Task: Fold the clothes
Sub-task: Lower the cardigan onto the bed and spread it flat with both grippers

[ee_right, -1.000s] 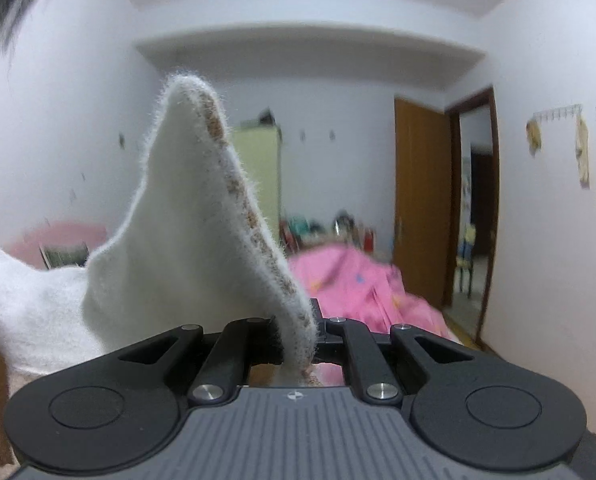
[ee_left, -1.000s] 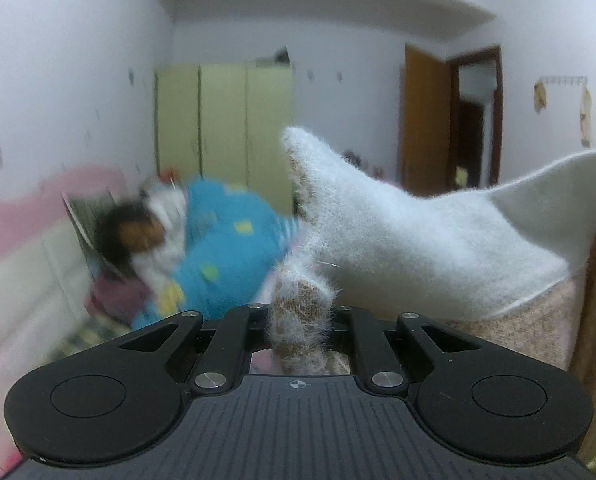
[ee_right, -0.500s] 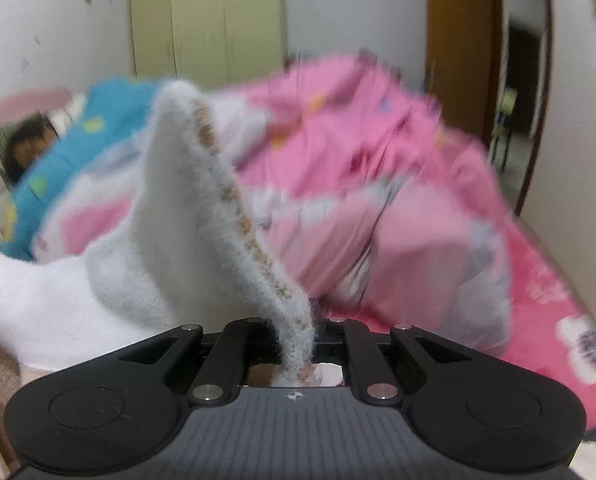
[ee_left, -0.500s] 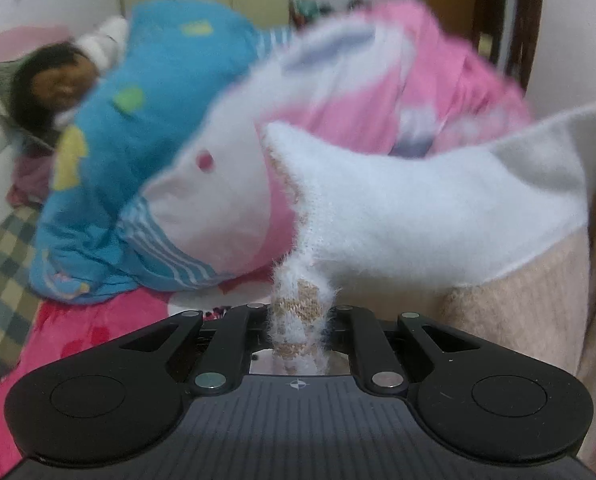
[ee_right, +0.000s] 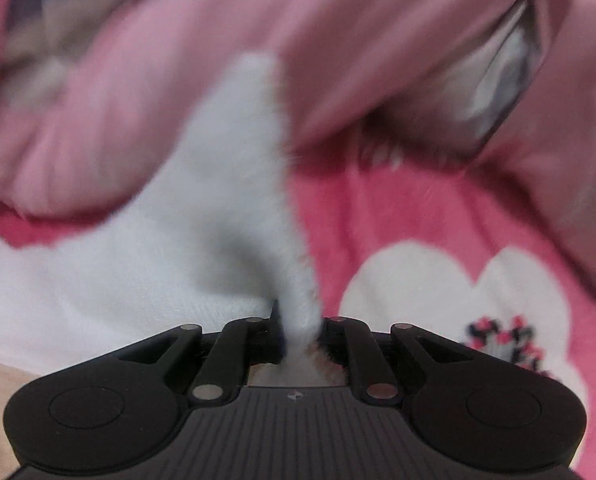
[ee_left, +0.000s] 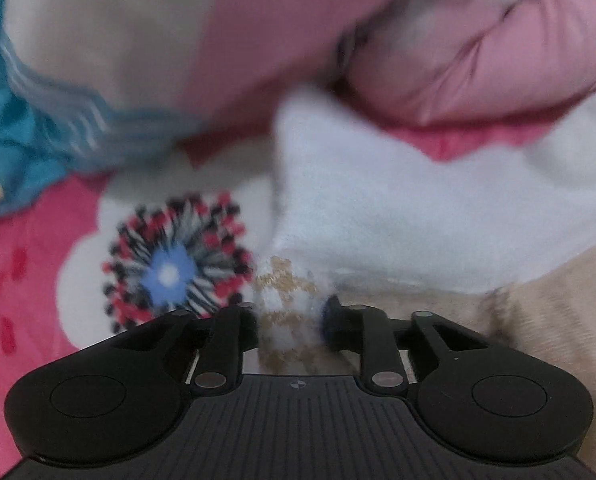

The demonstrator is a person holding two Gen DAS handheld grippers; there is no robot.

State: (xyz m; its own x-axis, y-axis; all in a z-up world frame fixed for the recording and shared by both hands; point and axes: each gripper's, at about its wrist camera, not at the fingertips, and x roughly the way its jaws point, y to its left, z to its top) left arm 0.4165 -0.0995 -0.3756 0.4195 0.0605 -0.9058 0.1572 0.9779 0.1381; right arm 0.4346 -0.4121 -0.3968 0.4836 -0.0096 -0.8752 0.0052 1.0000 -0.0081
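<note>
Since a second ago I lowered the fluffy white sweater [ee_left: 398,208] toward the pink blanket [ee_left: 38,248], both my left gripper [ee_left: 288,320] and right gripper [ee_right: 300,334] loosening around its hem.

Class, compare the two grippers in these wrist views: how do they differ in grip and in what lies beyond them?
The left gripper is opening around fuzzy garment fabric; the right gripper opens less and pinches a narrower fold. A full flower print lies beyond the left; only an edge shows beyond the right. Both grasp one garment.
</note>
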